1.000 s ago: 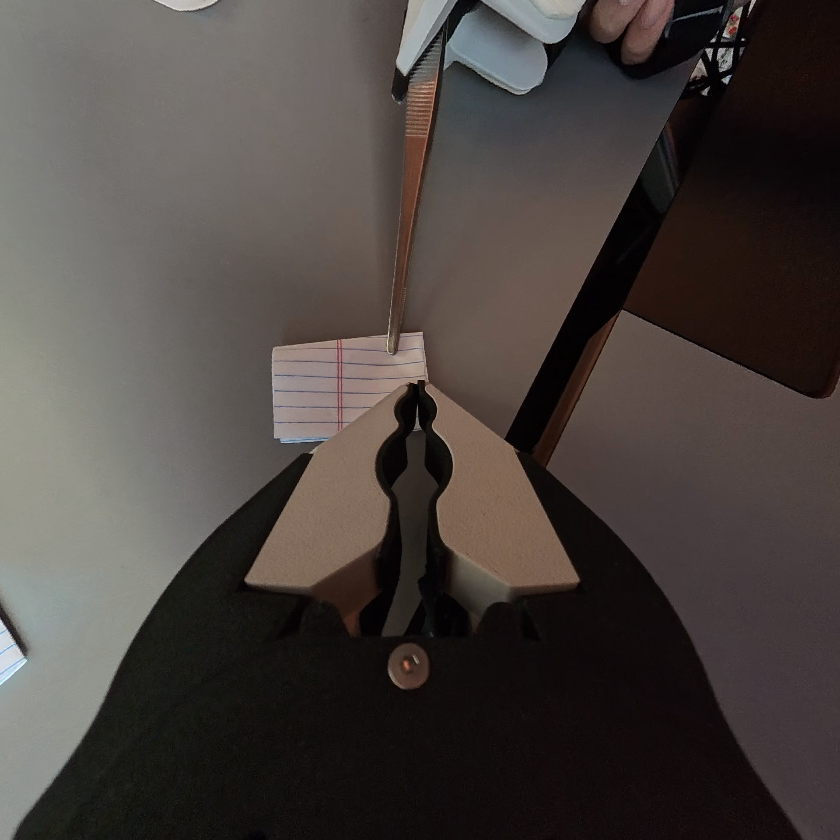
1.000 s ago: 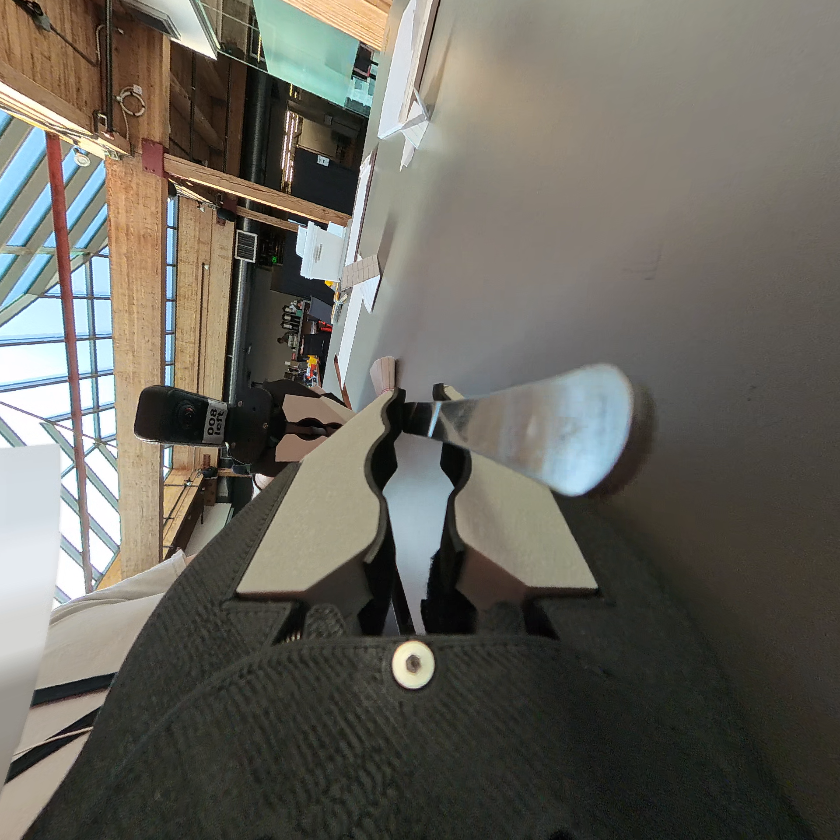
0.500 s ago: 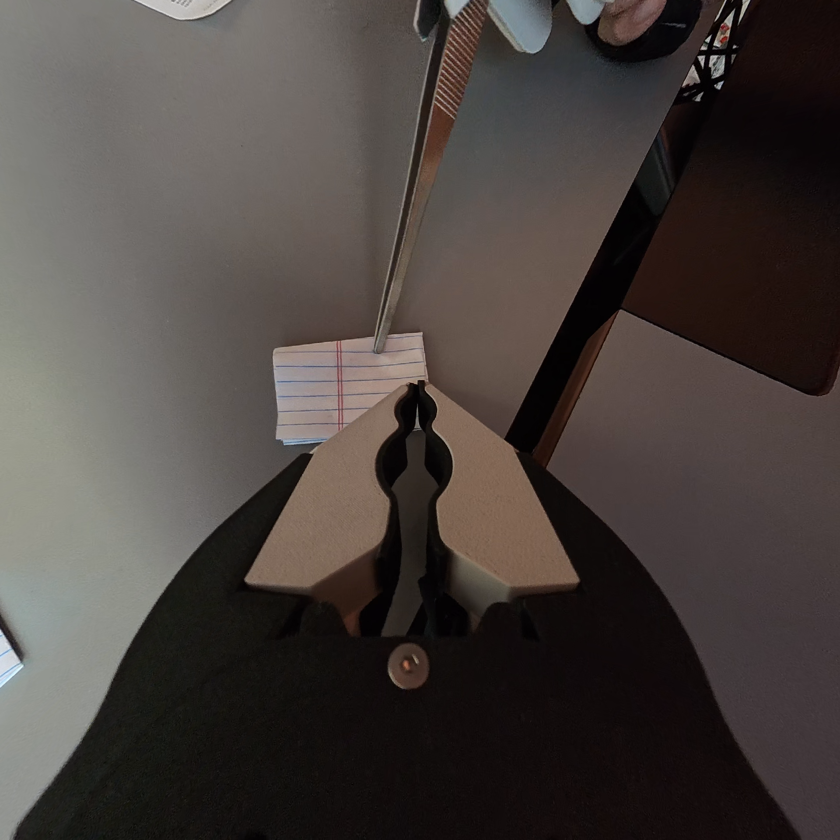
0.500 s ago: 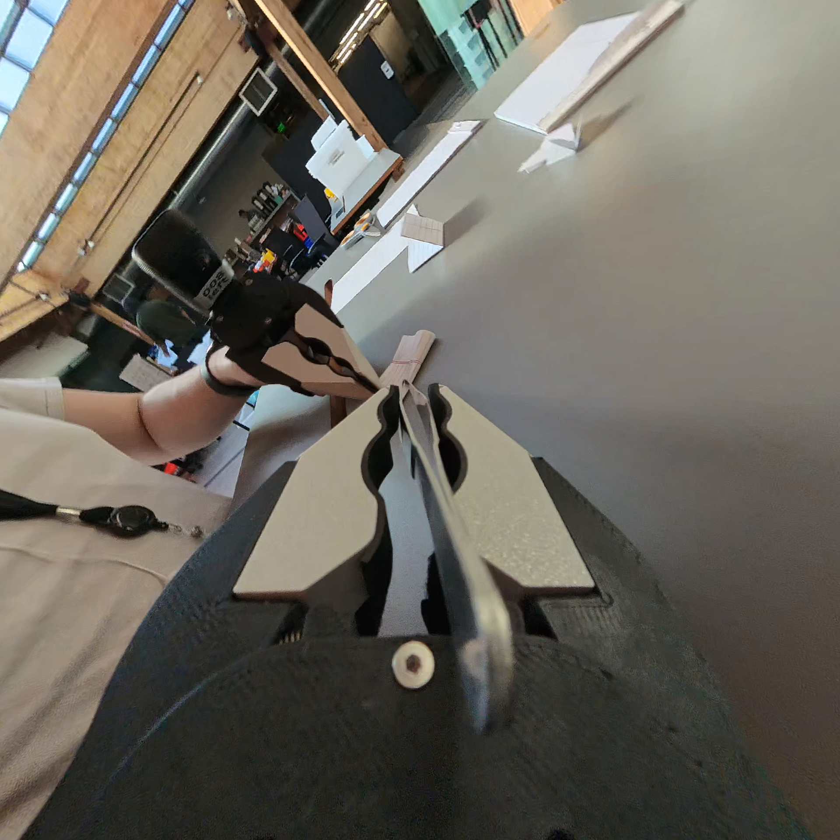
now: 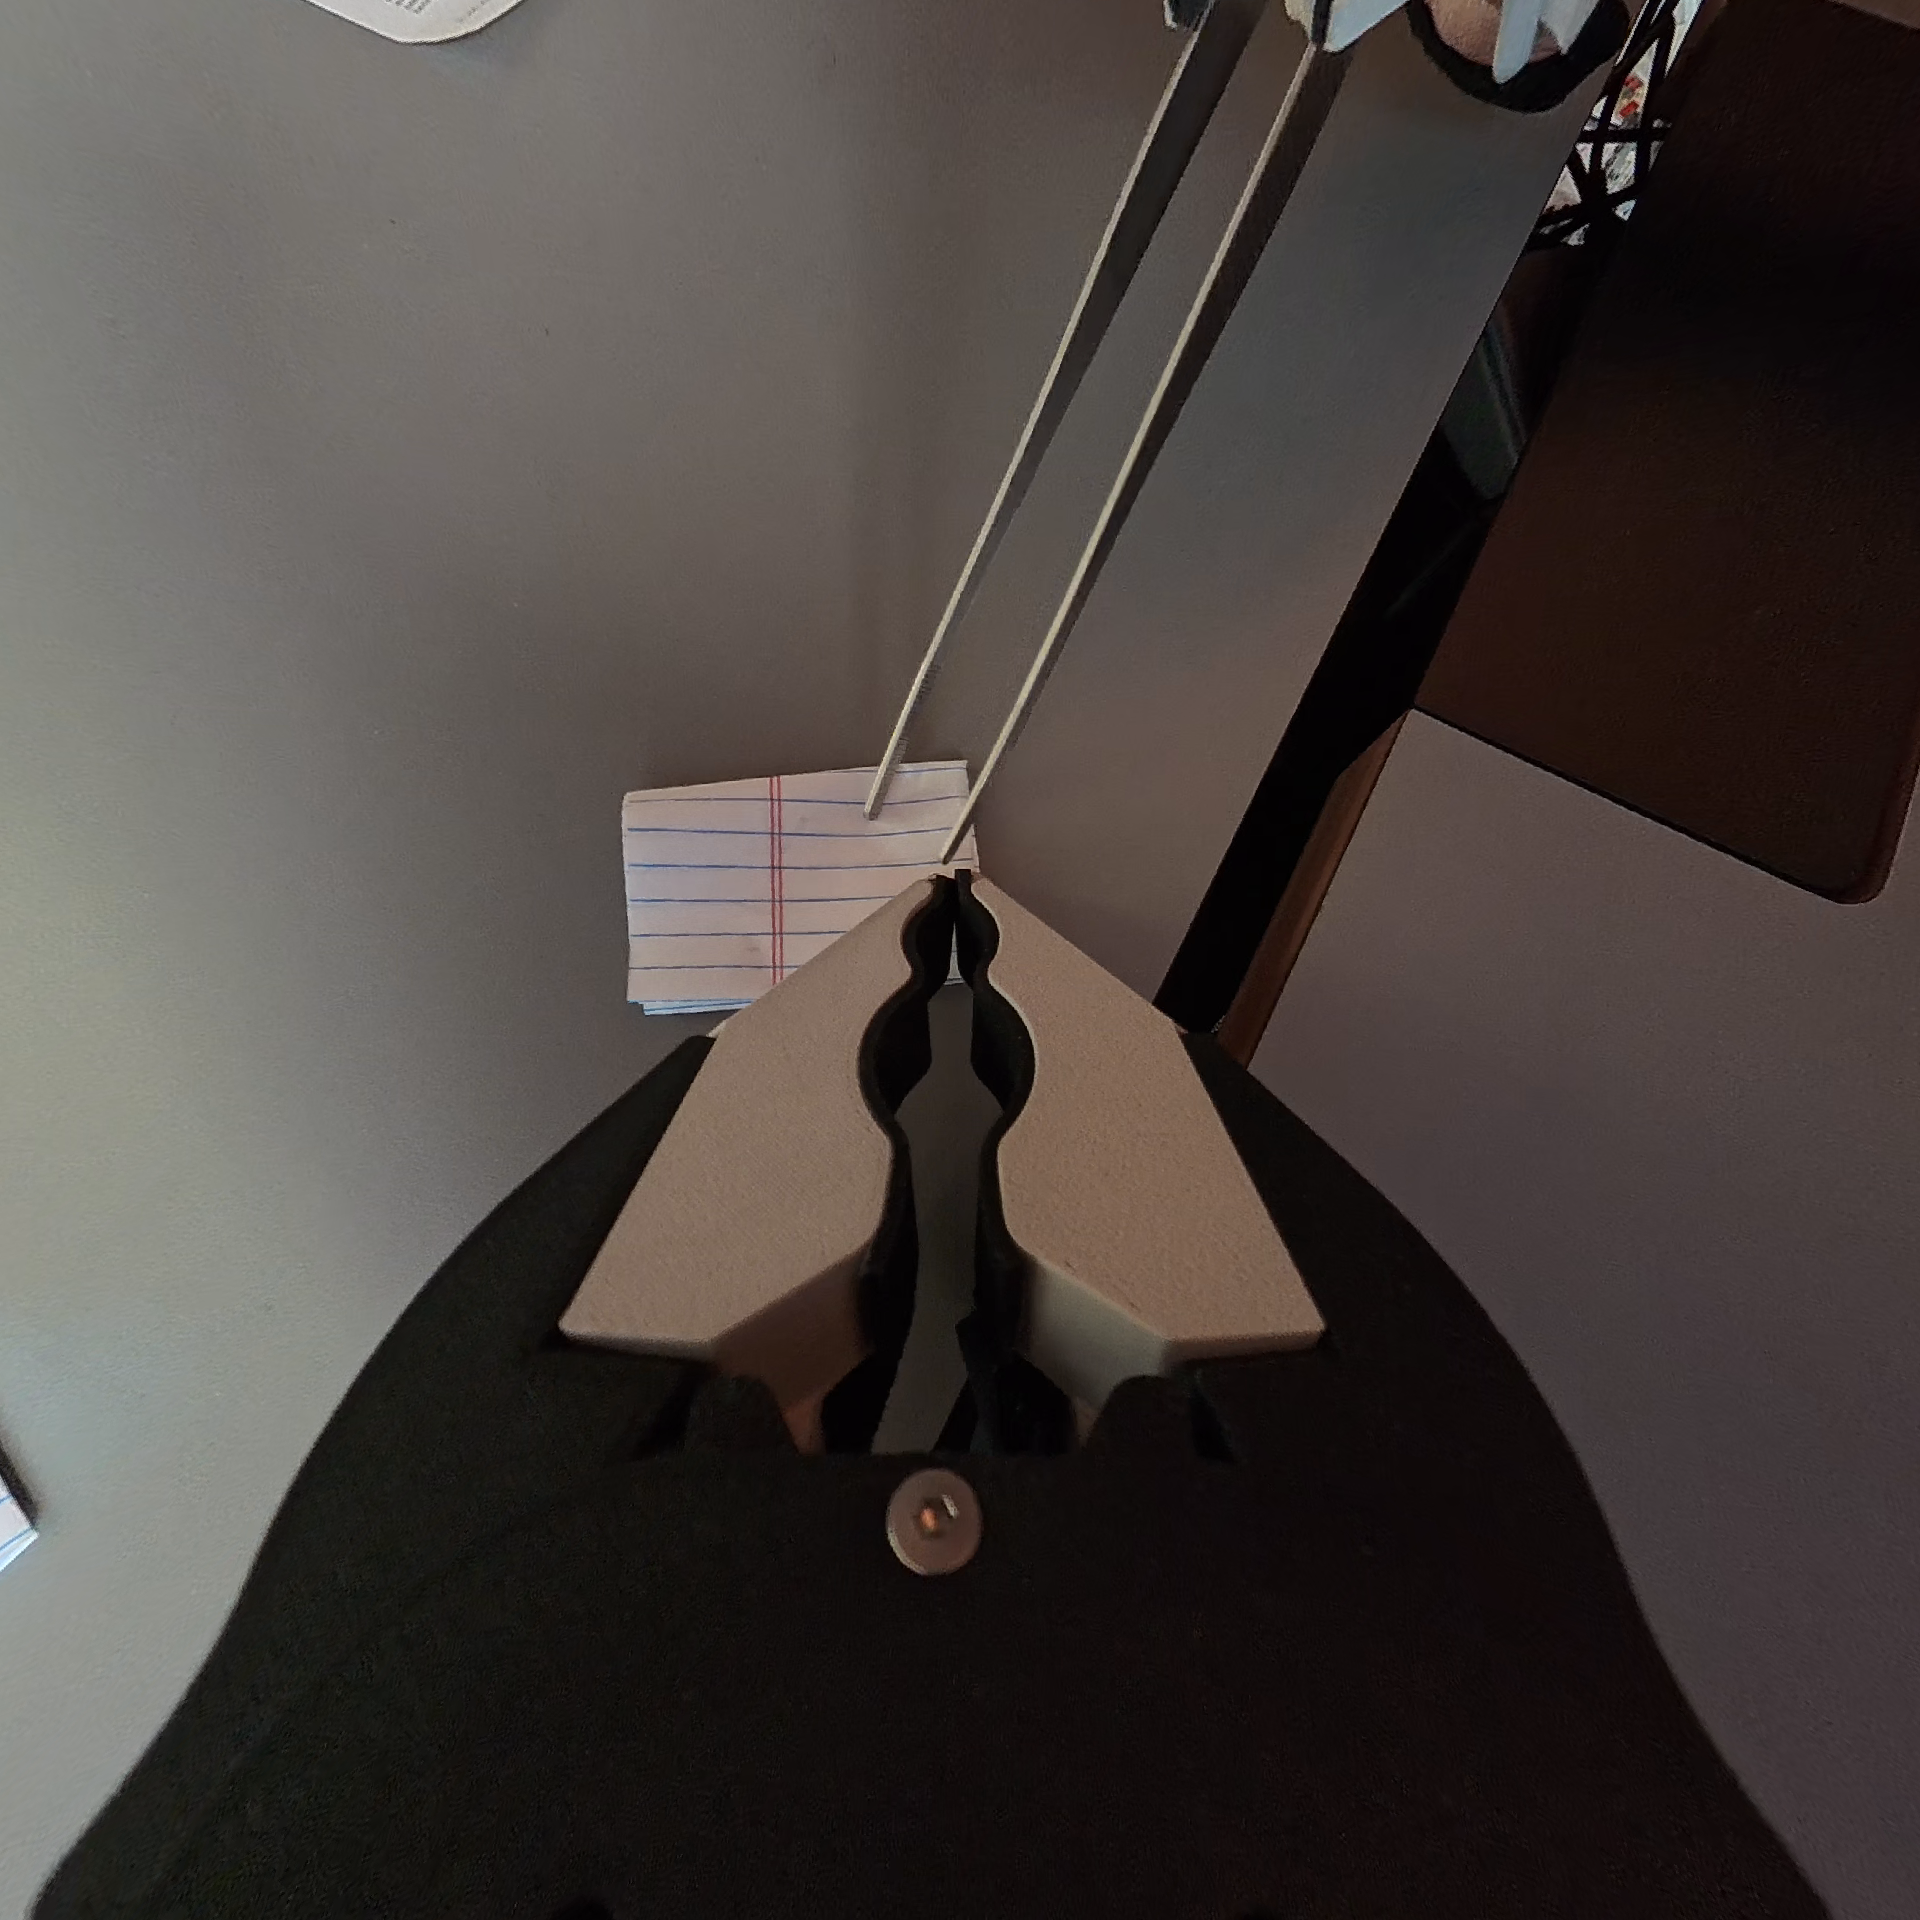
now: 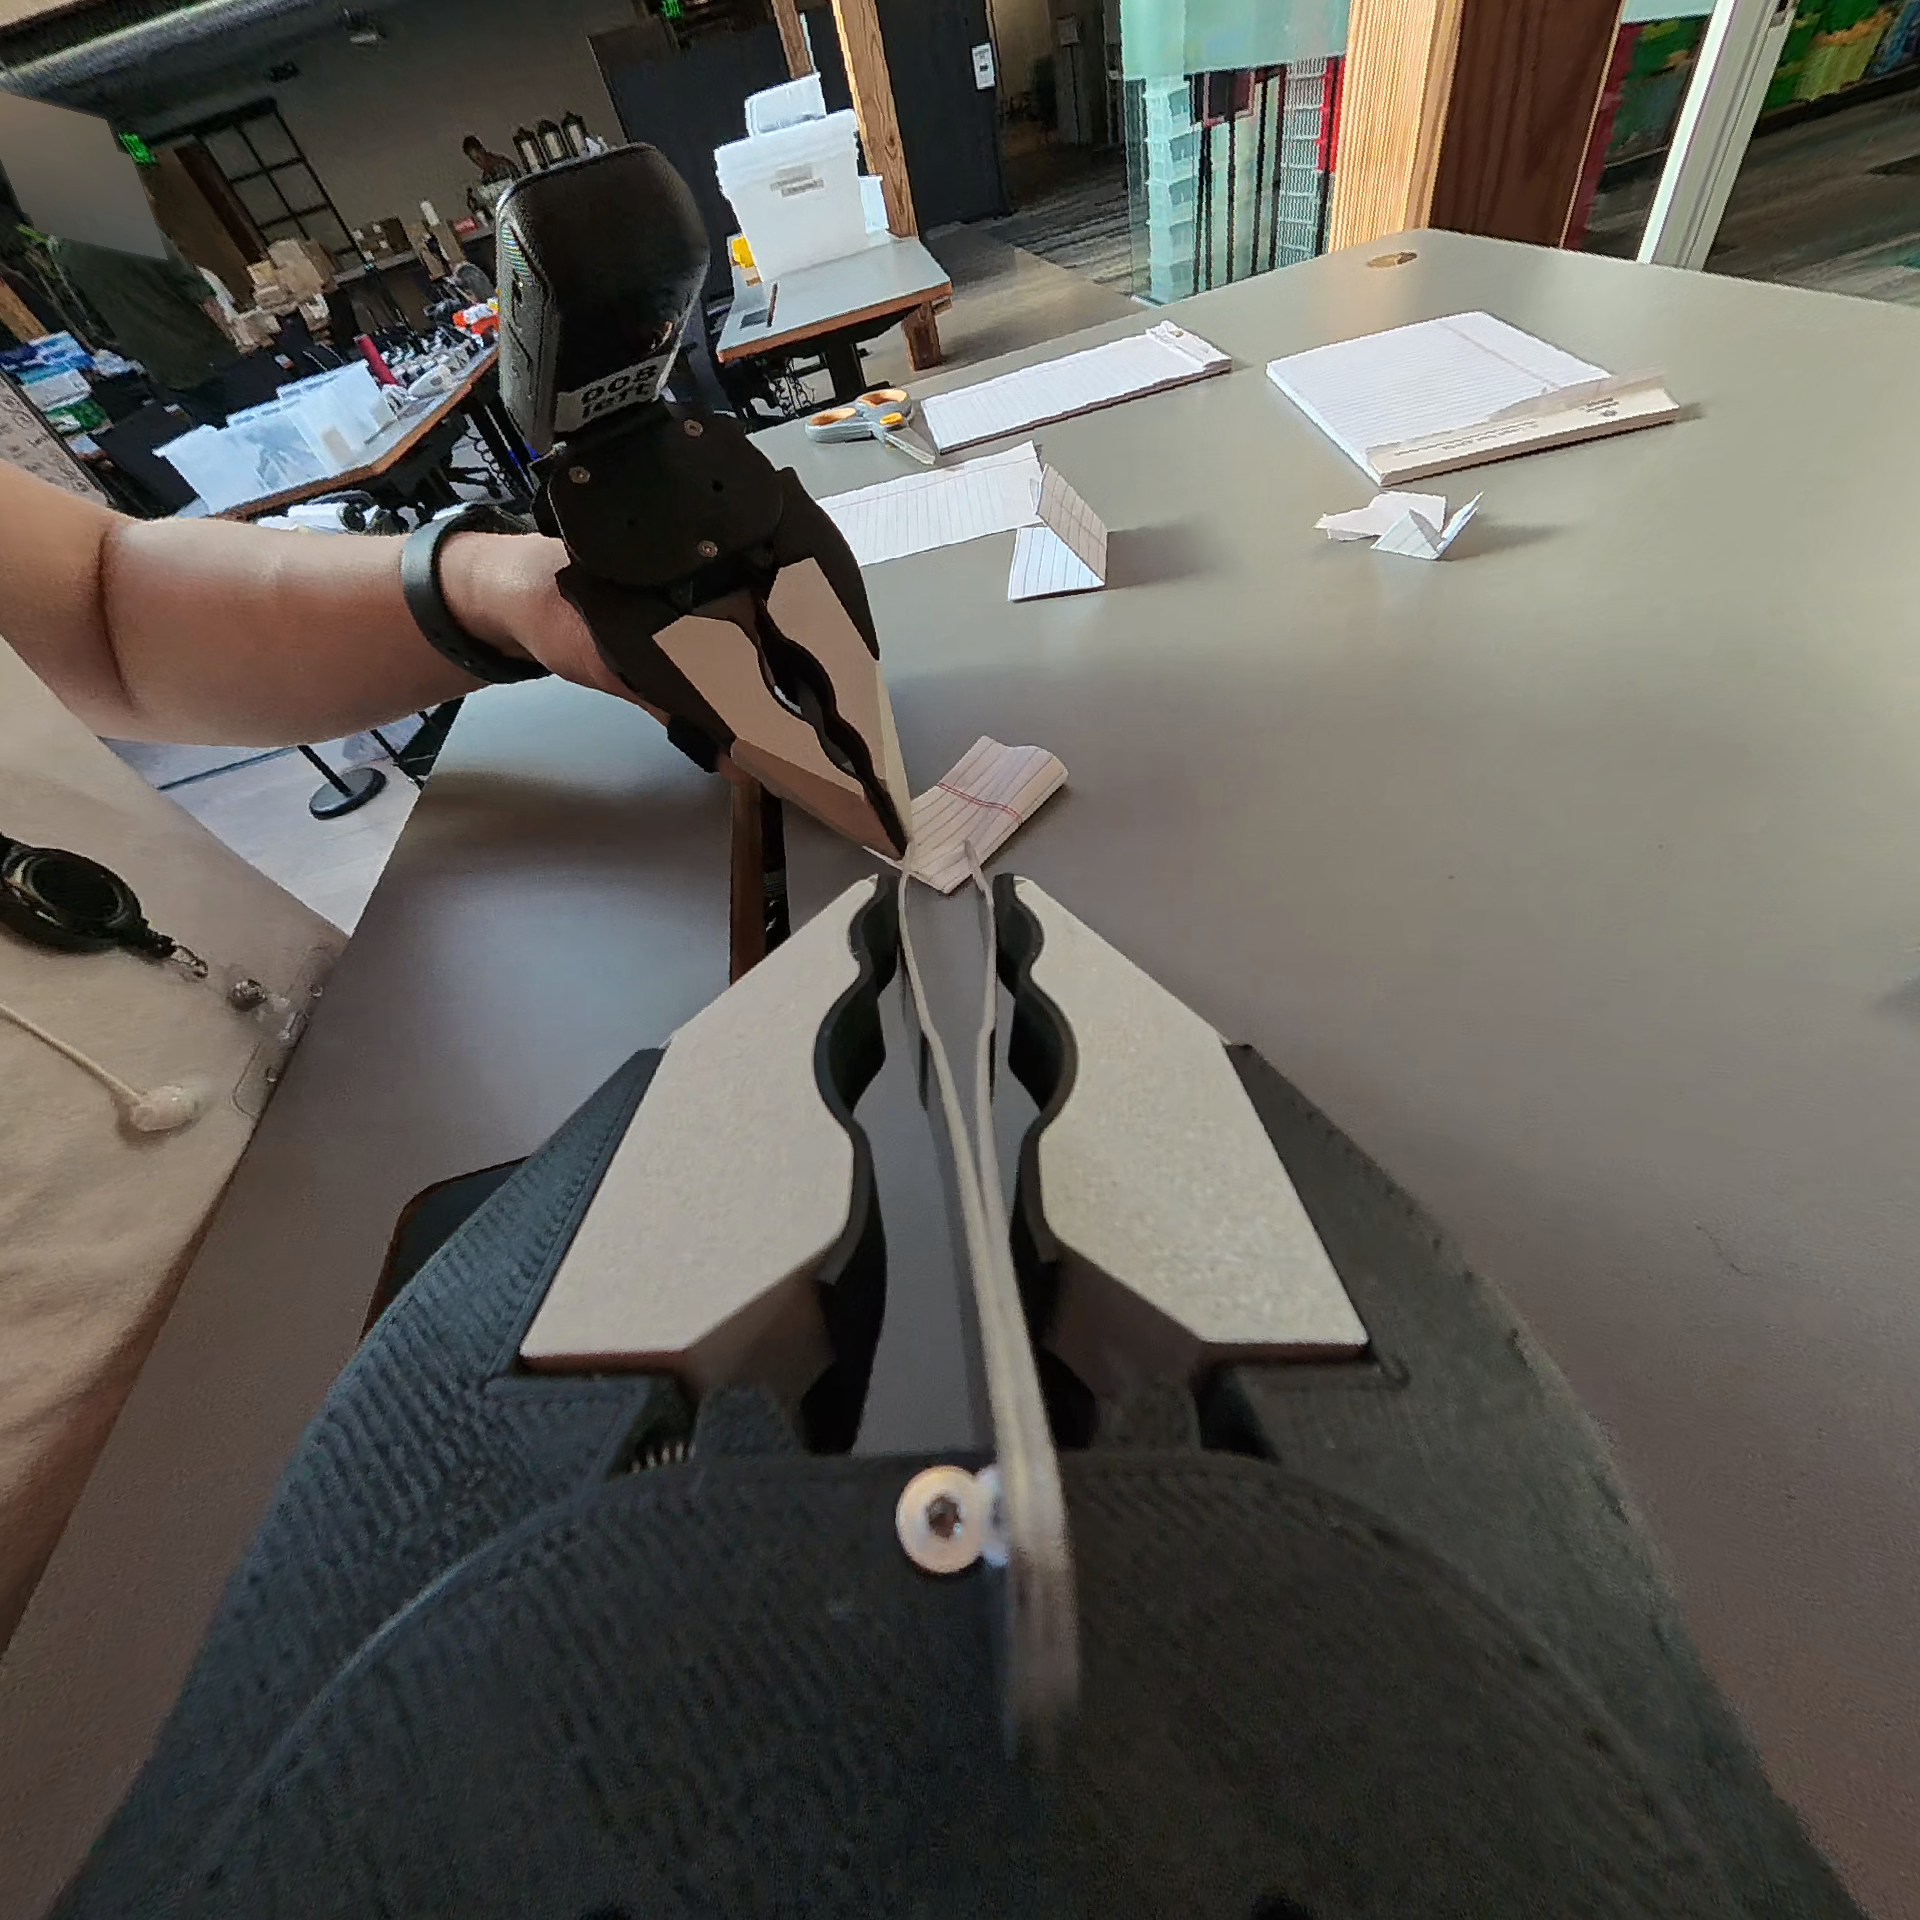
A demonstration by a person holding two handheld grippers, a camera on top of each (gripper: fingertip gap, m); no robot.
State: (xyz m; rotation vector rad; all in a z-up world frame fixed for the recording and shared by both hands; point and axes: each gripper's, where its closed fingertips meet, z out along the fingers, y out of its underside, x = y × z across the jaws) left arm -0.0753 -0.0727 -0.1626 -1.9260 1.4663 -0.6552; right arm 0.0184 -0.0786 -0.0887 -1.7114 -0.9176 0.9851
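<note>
The left gripper (image 5: 954,883) is clamped tight with its tips pressed onto the near corner of a folded piece of lined paper (image 5: 769,883), pinning it to the grey table (image 5: 312,520). The right gripper (image 6: 940,883) is squeezing a long pair of metal tweezers (image 6: 977,1143), whose two prongs are spread apart and land on that same folded paper right beside the left gripper's tips. Farther back from the folded paper there's orange-handled scissors (image 6: 868,416), two lined notepads (image 6: 1455,390), a loose sheet and a few crumpled folded scraps (image 6: 1397,525).
</note>
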